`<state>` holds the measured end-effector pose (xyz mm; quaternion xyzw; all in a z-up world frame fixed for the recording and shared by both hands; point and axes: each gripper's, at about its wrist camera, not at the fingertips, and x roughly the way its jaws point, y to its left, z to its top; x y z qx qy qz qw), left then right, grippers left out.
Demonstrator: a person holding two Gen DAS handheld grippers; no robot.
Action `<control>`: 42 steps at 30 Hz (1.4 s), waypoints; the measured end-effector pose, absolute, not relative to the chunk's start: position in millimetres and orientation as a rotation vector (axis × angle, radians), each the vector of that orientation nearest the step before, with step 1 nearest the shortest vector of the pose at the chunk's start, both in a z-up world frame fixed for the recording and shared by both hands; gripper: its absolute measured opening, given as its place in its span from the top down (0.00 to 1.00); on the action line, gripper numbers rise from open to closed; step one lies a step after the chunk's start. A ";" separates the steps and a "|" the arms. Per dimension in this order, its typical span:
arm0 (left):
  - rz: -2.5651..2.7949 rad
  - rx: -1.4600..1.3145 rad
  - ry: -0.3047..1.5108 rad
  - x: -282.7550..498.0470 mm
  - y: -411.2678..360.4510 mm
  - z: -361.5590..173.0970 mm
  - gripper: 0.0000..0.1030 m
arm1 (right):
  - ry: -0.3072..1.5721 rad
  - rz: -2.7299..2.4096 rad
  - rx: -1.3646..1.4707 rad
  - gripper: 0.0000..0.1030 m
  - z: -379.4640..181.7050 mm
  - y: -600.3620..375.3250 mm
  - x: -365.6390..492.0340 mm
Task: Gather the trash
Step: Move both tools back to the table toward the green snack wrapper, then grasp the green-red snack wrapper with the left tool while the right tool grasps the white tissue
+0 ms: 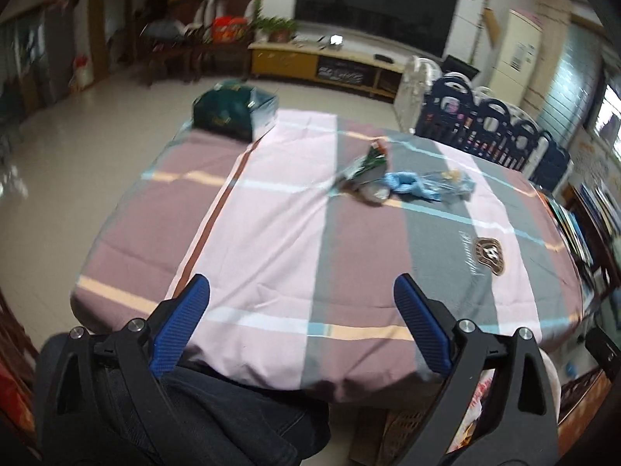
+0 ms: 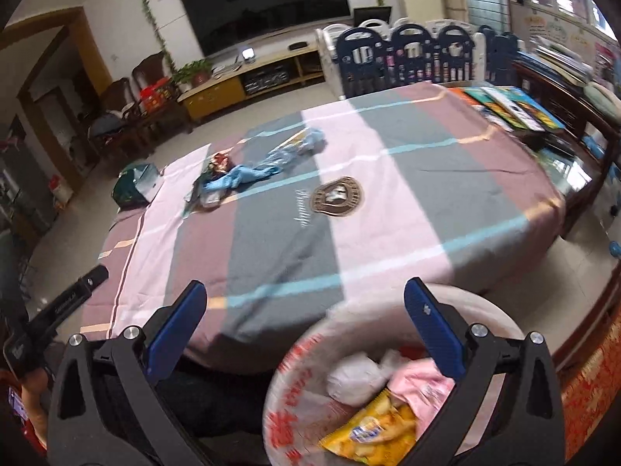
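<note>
Home living room: wall TV [image 2: 268,0], media console [image 2: 252,77], wooden chairs [image 1: 217,11].

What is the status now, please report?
Left gripper open, empty; right gripper open, empty. Trash pile on the tablecloth, untouched. Bin bag below right gripper, part full. Path clear.

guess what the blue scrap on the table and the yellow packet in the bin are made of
Blue scrap: looks like thin soft plastic or a disposable glove, matte, limp and crumpled; blur leaves it open.
Yellow packet: glossy printed plastic film, creased, shiny highlights.
Bin liner: thin white plastic bag with red print.
</note>
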<state>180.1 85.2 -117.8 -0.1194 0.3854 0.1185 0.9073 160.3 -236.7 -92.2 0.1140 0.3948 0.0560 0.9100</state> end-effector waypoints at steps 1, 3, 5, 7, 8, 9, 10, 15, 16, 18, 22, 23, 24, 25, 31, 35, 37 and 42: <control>0.268 -0.257 0.804 182.5 92.9 -124.6 0.07 | 0.819 0.136 0.222 0.03 -93.8 -224.0 176.4; 0.306 -0.245 0.814 186.7 102.7 -136.9 0.07 | 0.821 0.187 0.192 0.03 -96.3 -198.4 205.7; 0.319 -0.256 0.833 188.9 110.0 -146.0 0.07 | 0.827 0.241 0.158 0.03 -100.3 -167.5 241.4; 0.273 -0.329 0.829 190.7 118.1 -151.3 0.07 | 0.844 0.276 0.150 0.05 -106.6 -139.5 279.4; 0.265 -0.350 0.822 191.4 120.3 -153.5 0.07 | 0.854 0.289 0.141 0.07 -109.3 -124.9 298.2; 0.269 -0.368 0.824 192.9 123.4 -156.6 0.07 | 0.863 0.300 0.128 0.09 -111.1 -112.1 315.4; 0.277 -0.394 0.837 195.0 127.9 -161.4 0.07 | 0.873 0.310 0.110 0.10 -113.5 -95.7 338.6; 0.290 -0.488 0.888 201.4 140.8 -176.2 0.07 | 0.963 0.248 0.088 0.24 -140.7 -43.5 439.0; 0.295 -0.486 0.884 200.7 141.6 -176.7 0.07 | 0.987 0.232 0.072 0.29 -148.0 -37.4 451.4; 0.303 -0.475 0.887 201.8 141.6 -178.4 0.07 | 1.059 0.219 0.029 0.71 -166.9 -24.3 469.5; 0.302 -0.510 0.894 203.1 147.9 -179.9 0.07 | 1.127 0.359 0.073 0.89 -182.1 -18.6 451.7; 0.311 -0.525 0.881 201.2 150.7 -178.6 0.07 | 1.132 0.395 0.059 0.89 -180.5 -18.2 438.5; 0.323 -0.545 0.854 197.3 154.0 -175.8 0.07 | 1.139 0.436 0.048 0.89 -178.5 -18.8 423.4; 0.330 -0.561 0.823 192.8 157.0 -172.0 0.07 | 1.154 0.476 0.040 0.89 -177.2 -20.2 408.8; 0.371 -0.619 0.754 179.9 166.7 -164.2 0.07 | 1.230 0.652 -0.033 0.49 -167.4 -32.9 325.6; 0.369 -0.623 0.788 183.4 165.9 -167.9 0.07 | 1.096 0.596 0.066 0.25 -134.1 -65.0 324.4; 0.362 -0.619 0.805 186.2 164.1 -169.7 0.07 | 1.072 0.495 0.083 0.25 -127.0 -75.8 340.3; 0.357 -0.612 0.829 187.8 160.9 -174.0 0.07 | 1.026 0.390 0.057 0.25 -128.8 -58.5 381.1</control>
